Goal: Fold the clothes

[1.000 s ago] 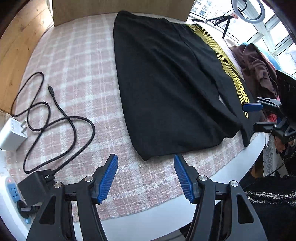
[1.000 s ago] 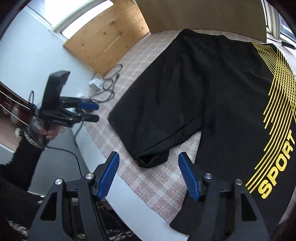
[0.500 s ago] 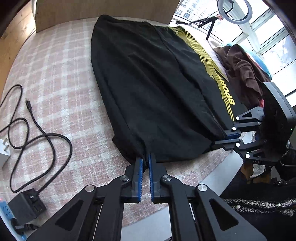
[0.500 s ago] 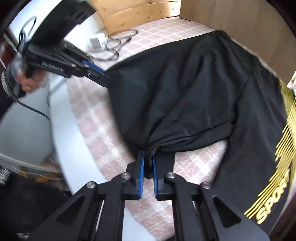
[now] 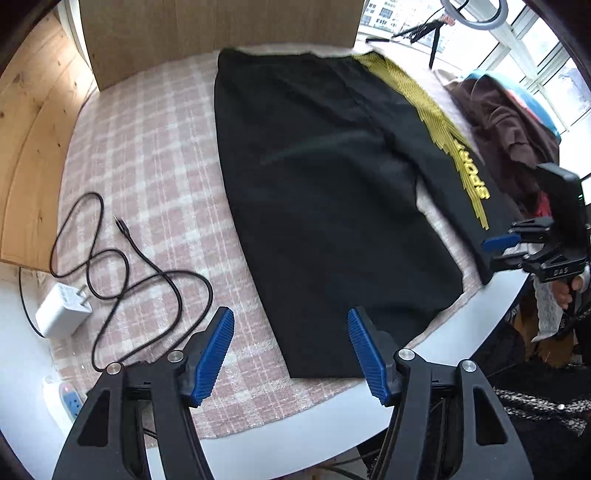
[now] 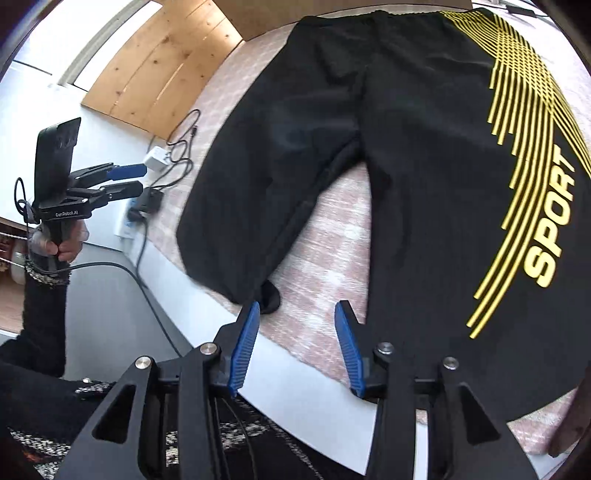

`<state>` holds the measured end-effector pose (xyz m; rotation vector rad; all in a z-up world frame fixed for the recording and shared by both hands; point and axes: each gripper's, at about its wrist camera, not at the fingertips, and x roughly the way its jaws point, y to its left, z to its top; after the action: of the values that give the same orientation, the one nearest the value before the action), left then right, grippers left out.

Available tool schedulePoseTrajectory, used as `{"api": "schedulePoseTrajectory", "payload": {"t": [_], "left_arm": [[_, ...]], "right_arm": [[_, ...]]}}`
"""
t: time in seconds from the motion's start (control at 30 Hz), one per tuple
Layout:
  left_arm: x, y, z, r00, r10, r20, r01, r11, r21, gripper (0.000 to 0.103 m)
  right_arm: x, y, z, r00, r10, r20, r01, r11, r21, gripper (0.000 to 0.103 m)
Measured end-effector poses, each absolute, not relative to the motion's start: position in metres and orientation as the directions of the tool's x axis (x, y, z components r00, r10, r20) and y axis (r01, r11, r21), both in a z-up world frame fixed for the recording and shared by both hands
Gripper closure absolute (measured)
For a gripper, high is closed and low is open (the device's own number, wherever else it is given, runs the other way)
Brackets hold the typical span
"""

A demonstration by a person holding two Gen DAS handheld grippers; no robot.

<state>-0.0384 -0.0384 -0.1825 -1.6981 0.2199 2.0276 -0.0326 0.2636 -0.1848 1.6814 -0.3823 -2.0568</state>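
Black shorts (image 5: 325, 192) with yellow stripes and the word SPORT lie flat on a pink checked cloth (image 5: 147, 155); they also show in the right wrist view (image 6: 424, 147). My left gripper (image 5: 291, 354) is open and empty, just off the hem of the left leg. My right gripper (image 6: 295, 347) is open and empty, near the inner hems of the two legs. Each gripper appears in the other's view, the right one (image 5: 506, 251) and the left one (image 6: 125, 181).
A black cable (image 5: 129, 266) with a white charger (image 5: 62, 310) lies on the cloth at left. A power strip (image 5: 68, 398) sits at the table's edge. A heap of brown and blue clothes (image 5: 509, 122) lies far right. A wooden board (image 5: 207, 26) stands behind.
Half a second ago both grippers were shut on the leg hems. Now both are open and pulled back, and the legs lie flatter and spread apart.
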Motion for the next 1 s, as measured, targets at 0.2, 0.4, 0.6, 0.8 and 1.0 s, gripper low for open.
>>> {"api": "schedulePoseTrajectory", "payload": {"t": [0.2, 0.4, 0.6, 0.8, 1.0], "left_arm": [[-0.025, 0.009, -0.183, -0.085, 0.364, -0.928, -0.546, -0.796, -0.262, 0.048], [-0.020, 0.099, -0.178, -0.050, 0.493, -0.868, -0.579, -0.722, -0.377, 0.048], [-0.023, 0.176, -0.183, -0.099, 0.487, -0.868, -0.567, -0.744, -0.353, 0.048], [-0.024, 0.261, -0.199, -0.115, 0.506, -0.855, -0.512, -0.768, -0.386, 0.048], [-0.022, 0.342, -0.230, -0.111, 0.458, -0.882, -0.493, -0.796, -0.351, 0.047]], "right_arm": [[-0.046, 0.328, -0.162, -0.352, -0.365, -0.862, 0.046, -0.926, 0.374, 0.061], [-0.090, 0.400, -0.134, -0.440, -0.251, -0.862, -0.077, -0.946, 0.315, 0.061], [-0.179, 0.435, -0.109, -0.501, -0.186, -0.845, -0.069, -0.965, 0.254, 0.061], [-0.292, 0.451, -0.124, -0.449, -0.152, -0.880, -0.017, -0.984, 0.179, 0.061], [-0.373, 0.457, -0.180, -0.337, -0.175, -0.925, 0.055, -0.985, 0.166, 0.061]]}}
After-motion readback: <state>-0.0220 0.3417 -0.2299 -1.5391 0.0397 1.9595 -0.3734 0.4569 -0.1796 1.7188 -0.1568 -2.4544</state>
